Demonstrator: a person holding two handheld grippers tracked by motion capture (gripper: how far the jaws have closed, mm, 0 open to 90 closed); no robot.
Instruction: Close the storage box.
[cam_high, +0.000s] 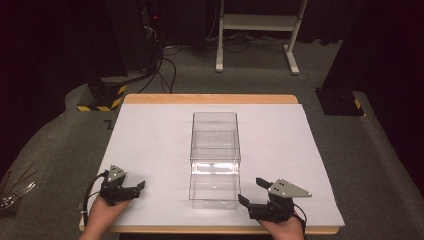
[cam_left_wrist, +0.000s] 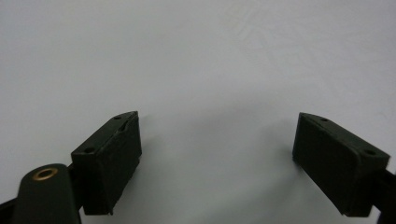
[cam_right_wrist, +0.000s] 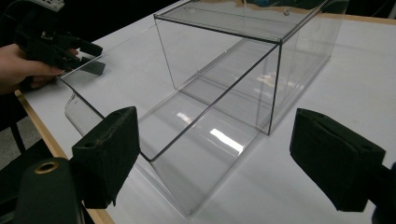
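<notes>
A clear plastic box (cam_high: 214, 141) stands in the middle of the white table (cam_high: 145, 140). A clear section (cam_high: 214, 190) extends from its near side toward the front edge. In the right gripper view the box (cam_right_wrist: 233, 60) is empty, with the low clear section (cam_right_wrist: 187, 149) just ahead of my jaws. My left gripper (cam_high: 136, 190) rests open near the front left, its jaws wide apart over bare white surface (cam_left_wrist: 217, 140). My right gripper (cam_high: 251, 191) is open at the front right, beside the clear section (cam_right_wrist: 215, 126). The left gripper (cam_right_wrist: 95, 58) shows beyond the box.
The table's wooden edge (cam_high: 210, 98) borders the white surface. On the floor behind stand a white frame (cam_high: 257, 30), a black stand with a yellow-striped base (cam_high: 102, 97) and a black post base (cam_high: 340, 100). Metal pieces (cam_high: 12, 192) lie at the far left.
</notes>
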